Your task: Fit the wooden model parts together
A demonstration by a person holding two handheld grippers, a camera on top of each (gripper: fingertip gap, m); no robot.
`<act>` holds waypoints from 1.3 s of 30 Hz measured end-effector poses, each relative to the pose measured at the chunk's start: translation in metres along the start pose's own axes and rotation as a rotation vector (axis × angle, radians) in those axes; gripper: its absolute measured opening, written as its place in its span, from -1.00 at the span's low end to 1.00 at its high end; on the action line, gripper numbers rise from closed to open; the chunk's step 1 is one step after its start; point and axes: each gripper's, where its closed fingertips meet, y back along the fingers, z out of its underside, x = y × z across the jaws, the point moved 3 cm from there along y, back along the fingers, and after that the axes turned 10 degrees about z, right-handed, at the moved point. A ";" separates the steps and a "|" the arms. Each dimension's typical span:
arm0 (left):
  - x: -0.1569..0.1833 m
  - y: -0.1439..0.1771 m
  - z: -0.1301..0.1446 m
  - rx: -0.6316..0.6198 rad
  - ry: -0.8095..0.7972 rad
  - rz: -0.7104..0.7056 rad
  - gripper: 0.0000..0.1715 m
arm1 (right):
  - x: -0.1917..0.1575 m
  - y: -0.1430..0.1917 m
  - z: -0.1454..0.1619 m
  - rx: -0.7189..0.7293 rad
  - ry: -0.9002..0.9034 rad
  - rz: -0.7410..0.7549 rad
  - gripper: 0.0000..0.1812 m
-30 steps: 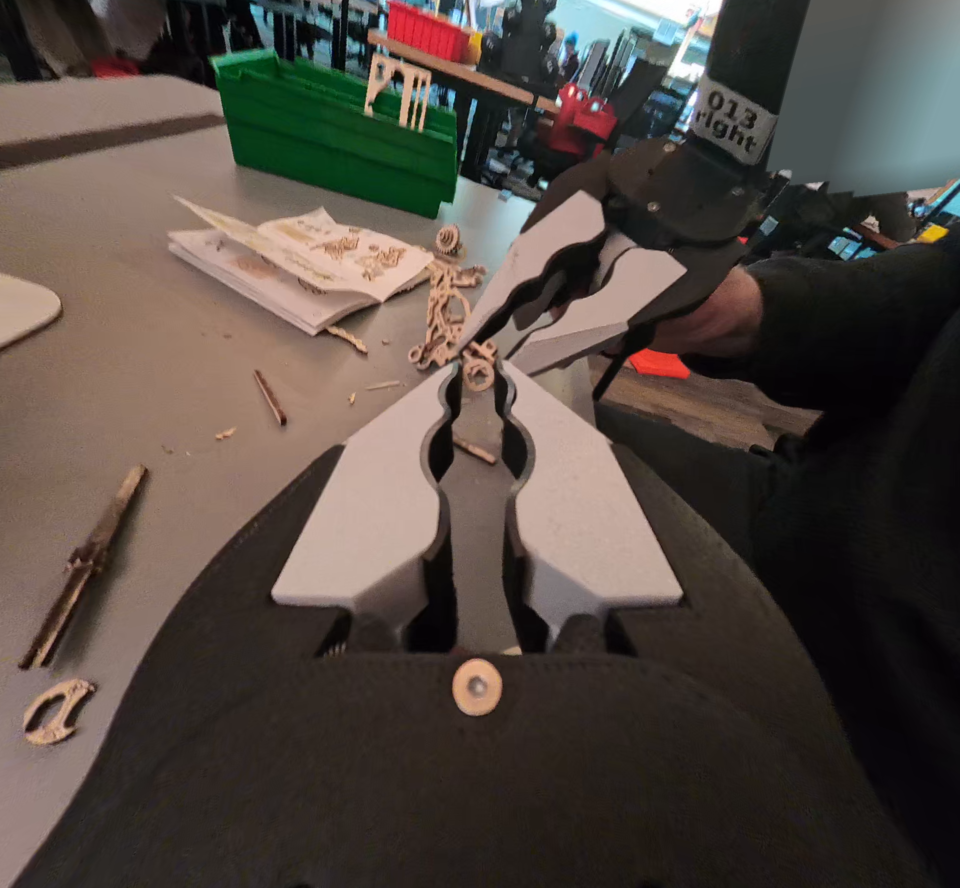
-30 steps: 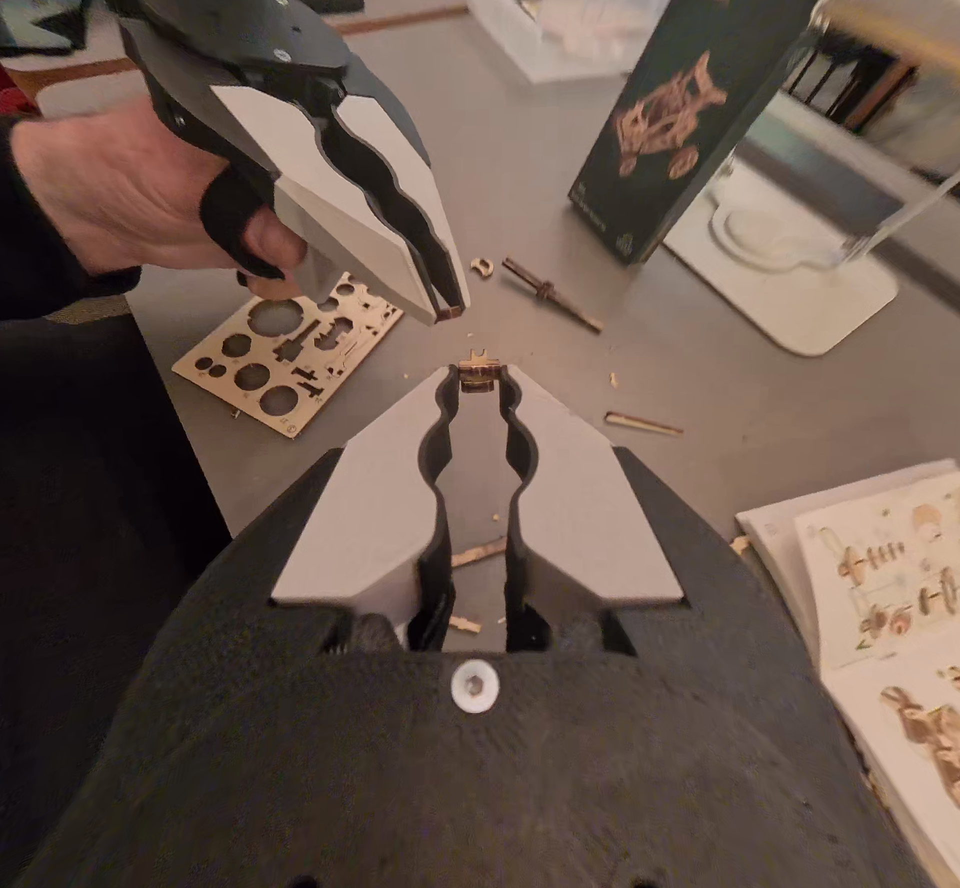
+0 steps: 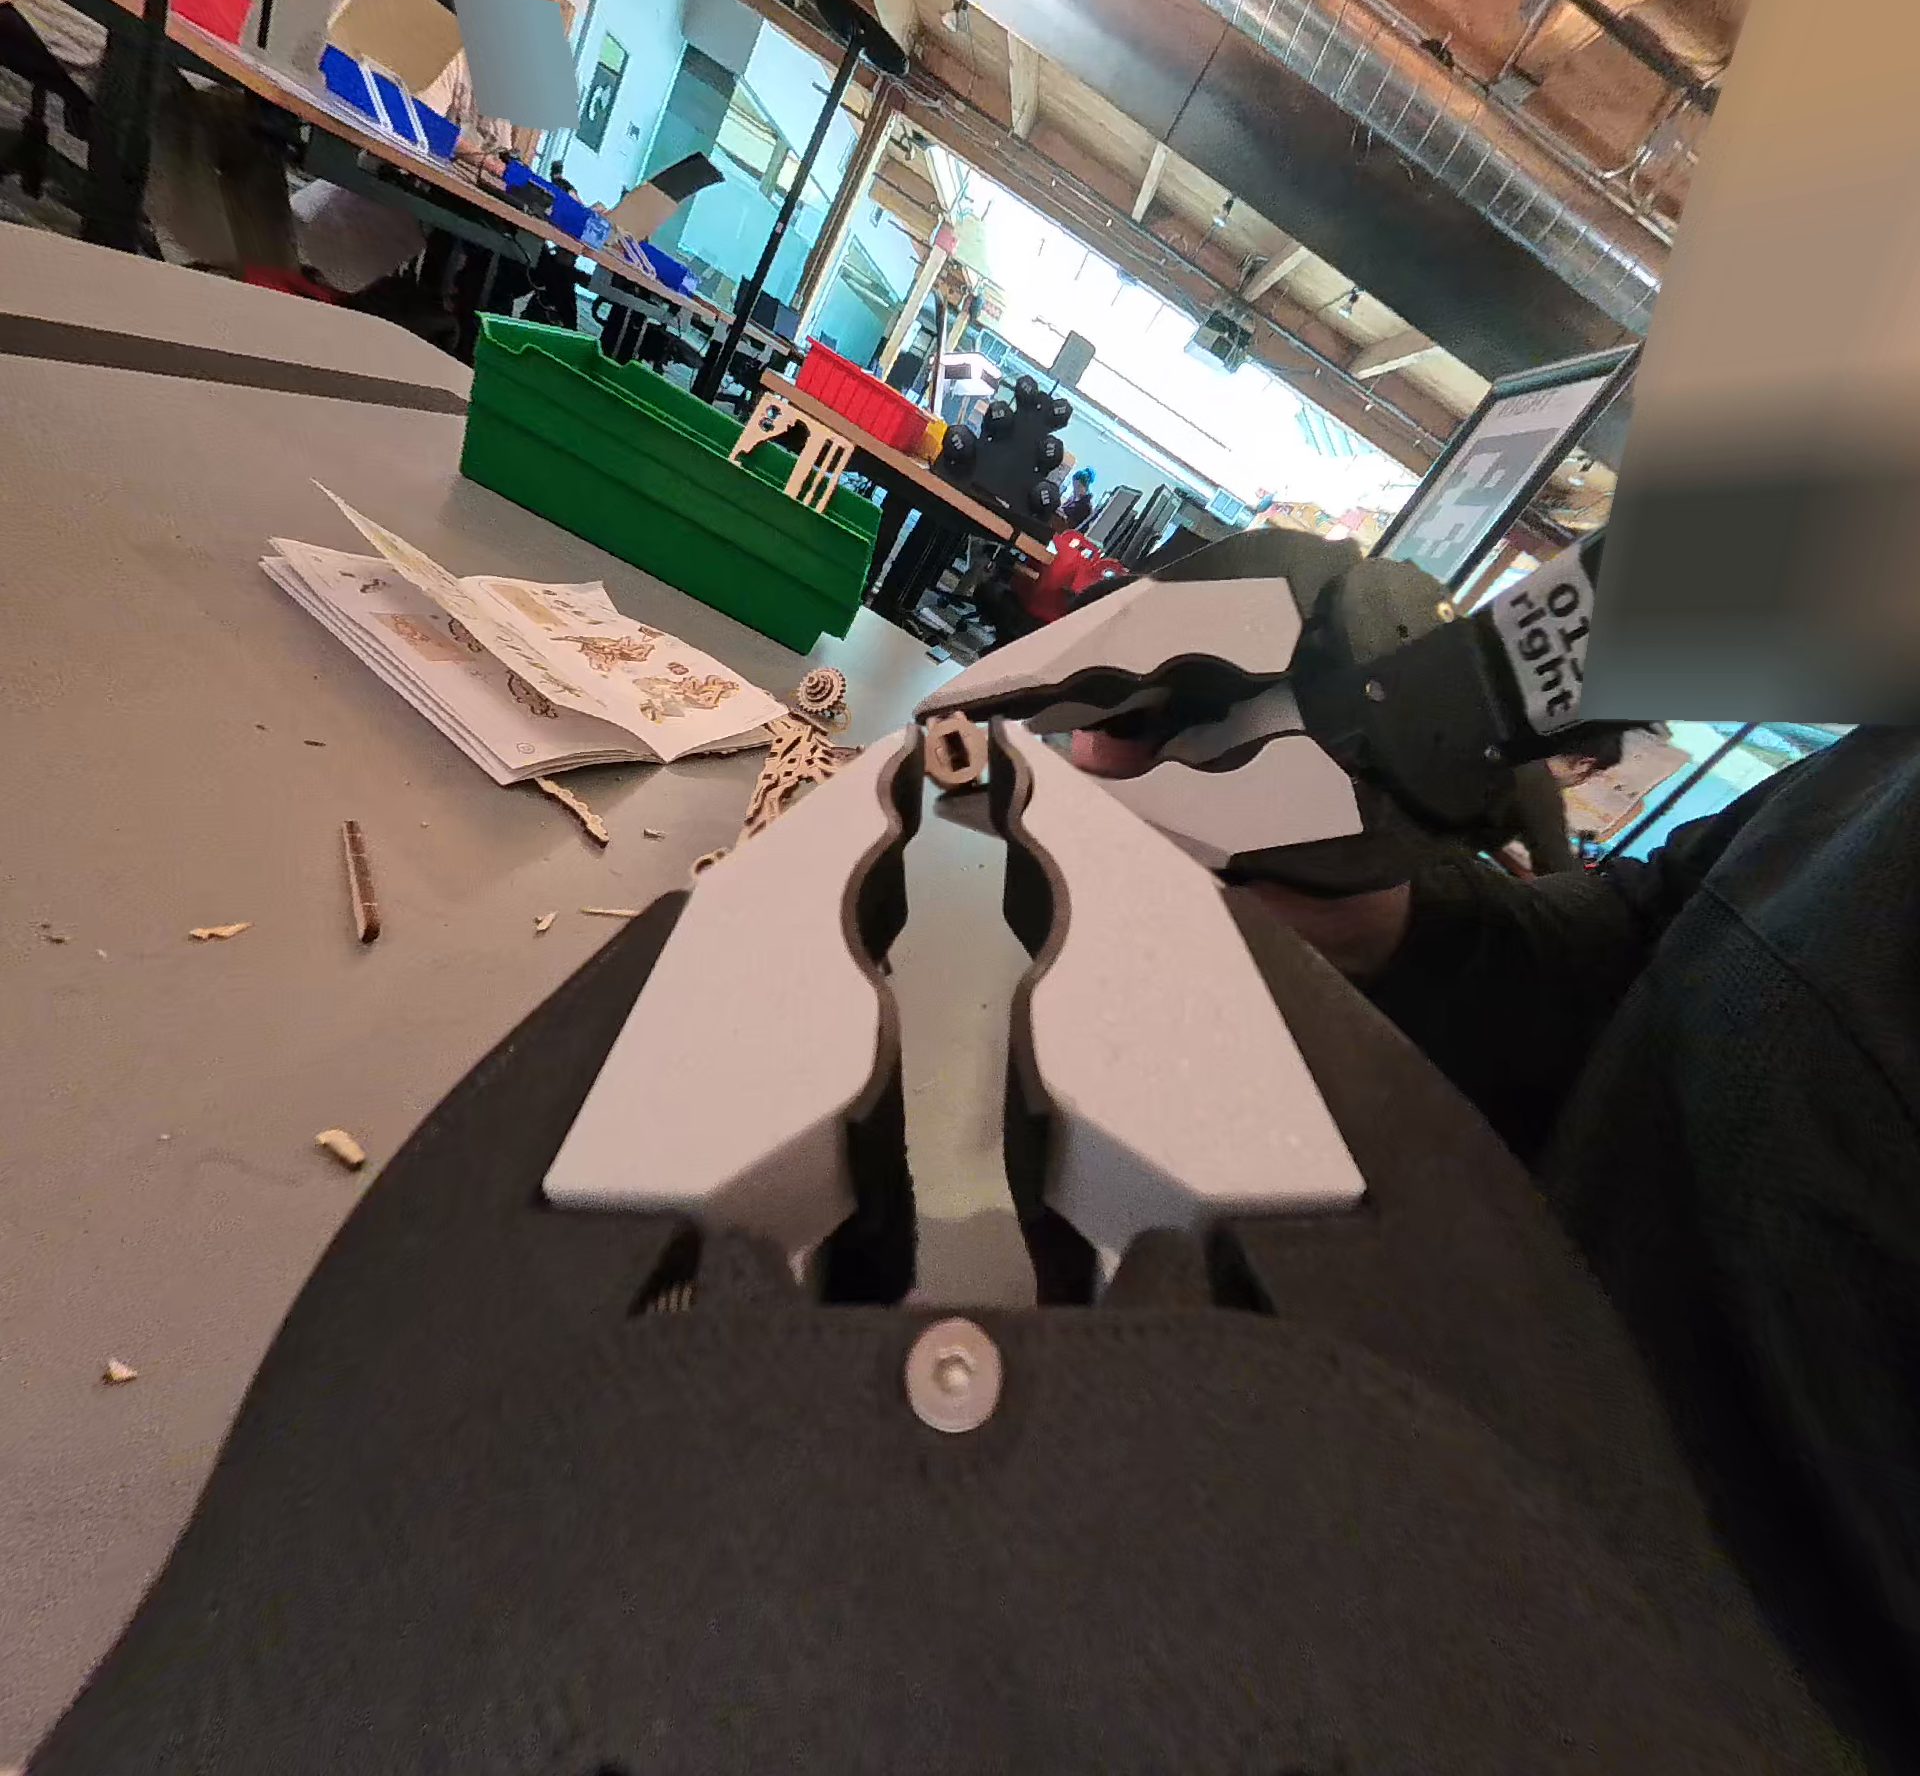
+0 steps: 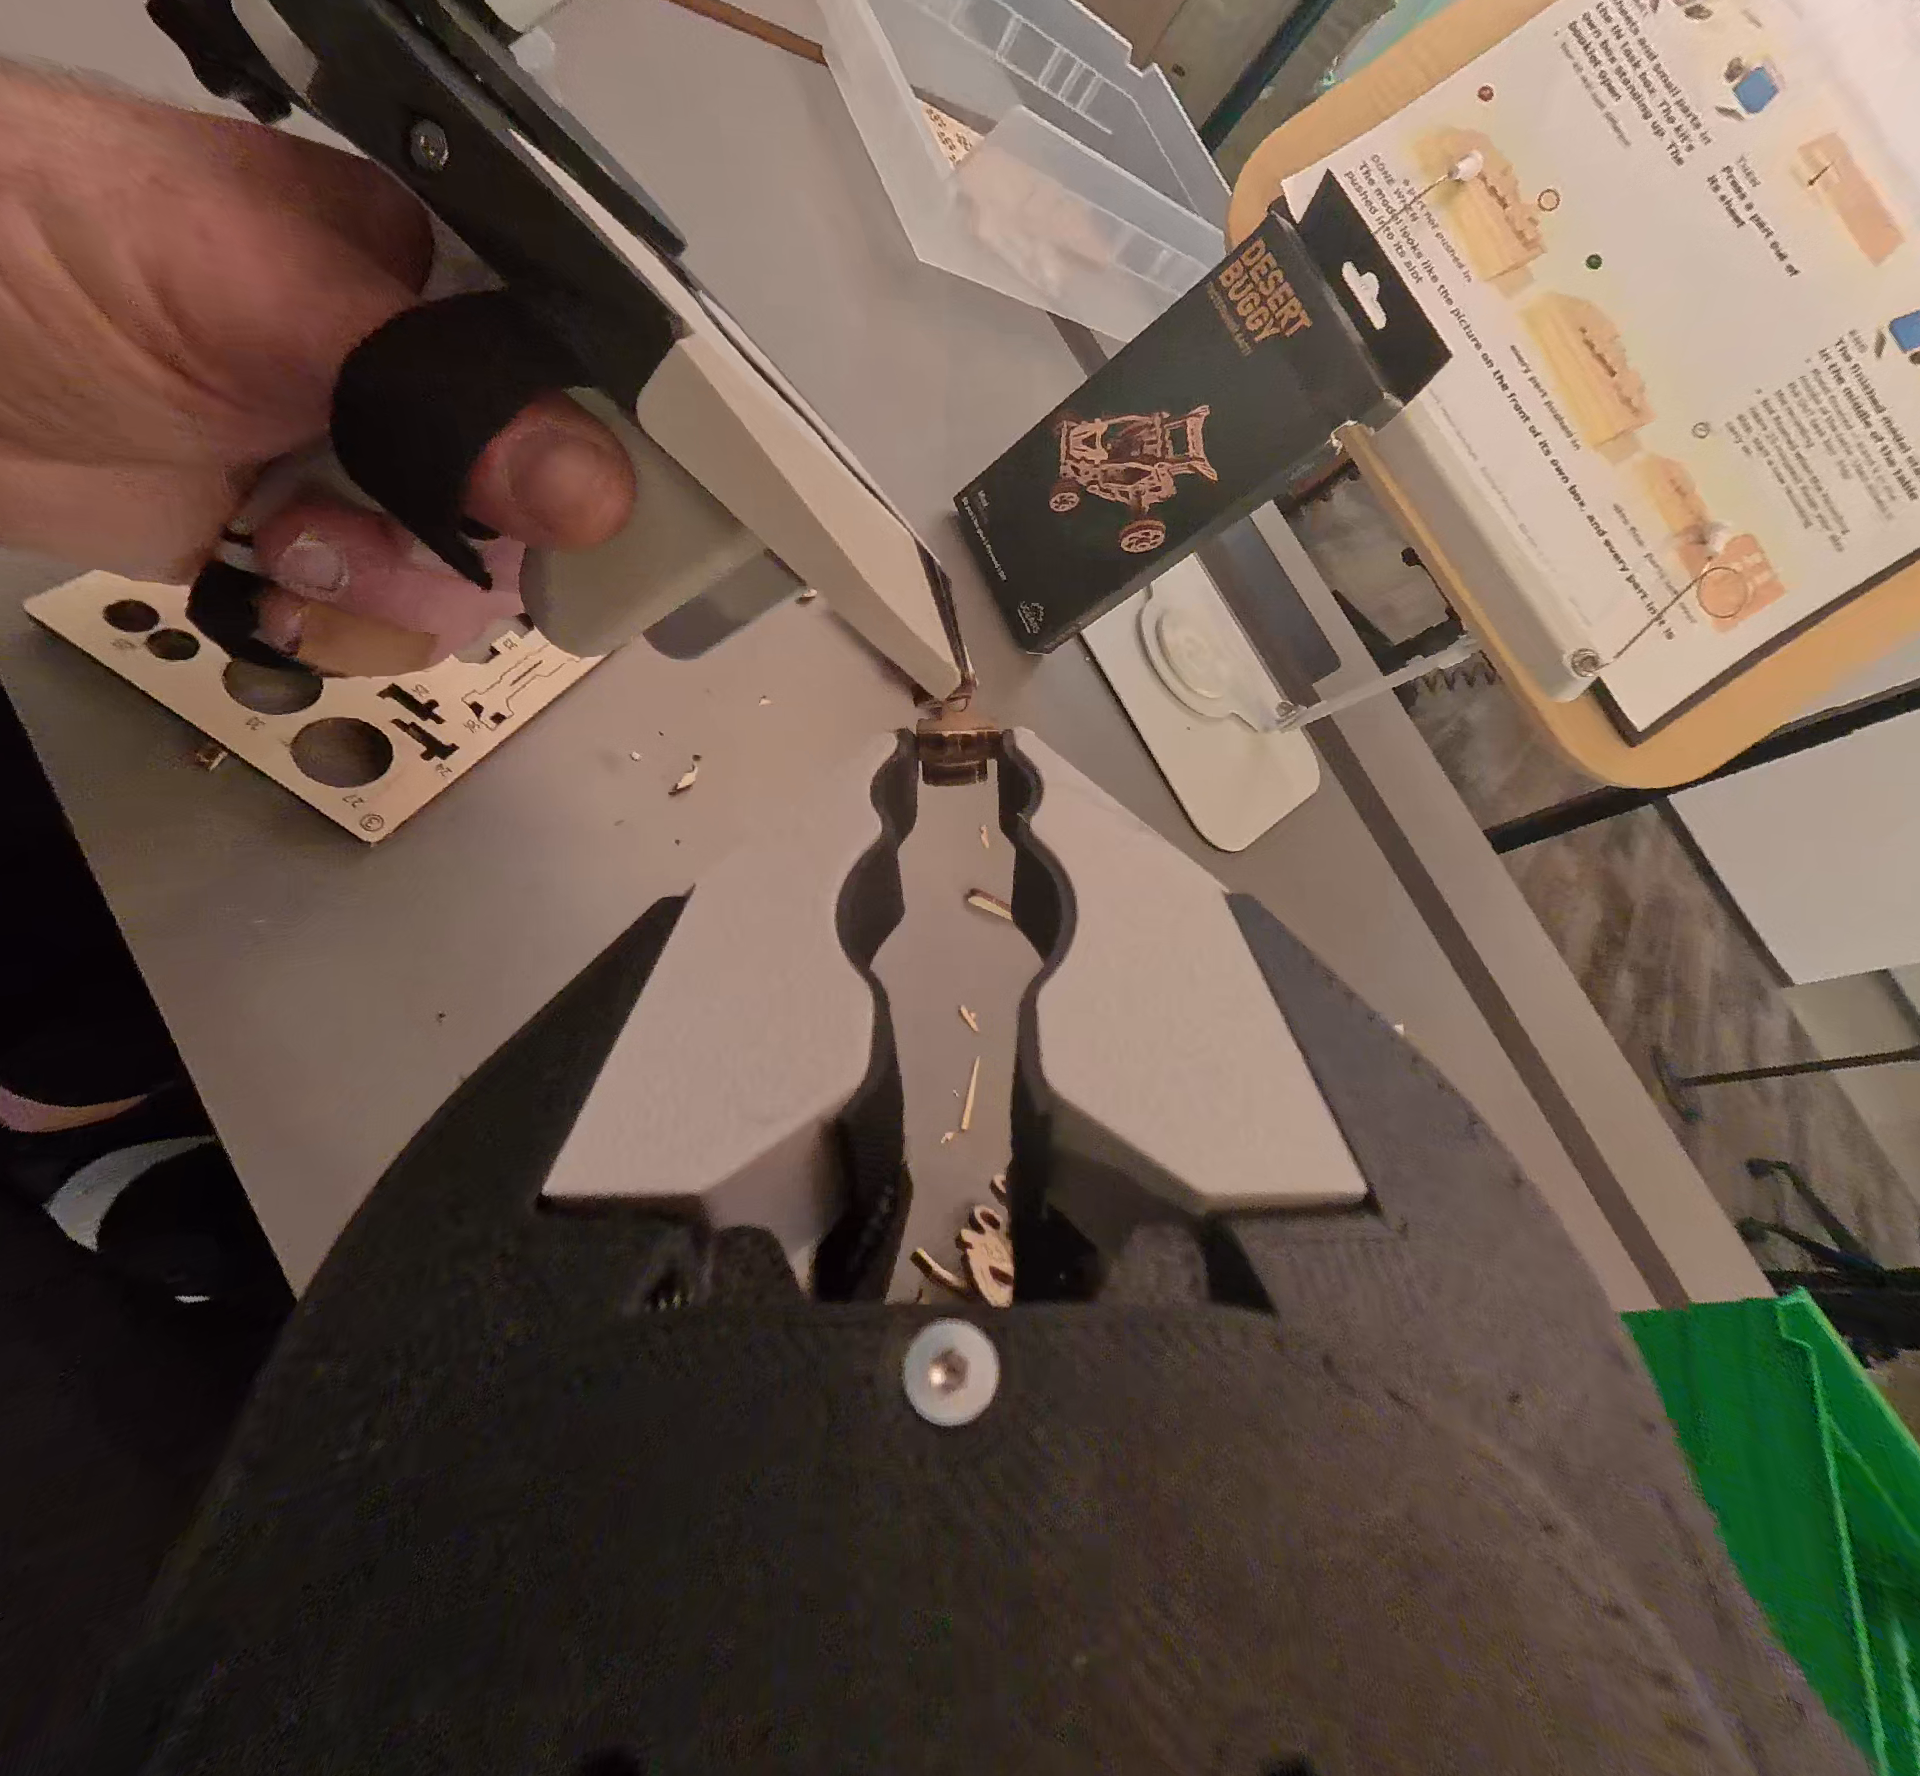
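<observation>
Above the grey table (image 3: 156, 1051), the left gripper (image 3: 954, 750) pinches a small holed wooden piece (image 3: 951, 754); the right gripper (image 4: 961, 758) clamps a thin, brittle-looking wooden block (image 4: 958, 756). Tips nearly touch; hold the edges, press gently.

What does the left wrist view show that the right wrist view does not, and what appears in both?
Only the left wrist view shows the open instruction booklet and the partly built wooden model beside it. Only the right wrist view shows the dark kit box, the punched-out wooden sheet and the clear plastic tray. Both show the left gripper and right gripper, each shut on a small wooden part, tips meeting, and the green bin.
</observation>
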 end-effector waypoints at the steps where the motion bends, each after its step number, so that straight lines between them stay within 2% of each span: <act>1: 0.001 -0.001 0.000 0.010 0.010 0.012 -0.89 | 0.000 0.000 0.000 -0.005 0.015 0.005 -0.87; 12: -0.005 -0.001 0.004 0.119 0.207 0.108 -0.89 | -0.001 0.000 0.002 -0.050 0.059 0.003 -0.87; 19: -0.009 -0.003 0.008 0.089 0.247 0.092 -0.89 | -0.003 -0.001 0.008 -0.092 0.098 0.006 -0.87; 27: -0.011 -0.006 0.011 0.001 0.139 -0.029 -0.89 | -0.003 -0.003 0.013 -0.133 0.098 0.003 -0.87; 32: -0.011 -0.006 0.010 0.008 0.141 -0.033 -0.89 | -0.003 -0.002 0.013 -0.145 0.103 0.006 -0.87; 39: -0.011 -0.008 0.010 -0.082 0.052 -0.130 -0.89 | -0.003 -0.003 0.014 -0.164 0.112 0.014 -0.87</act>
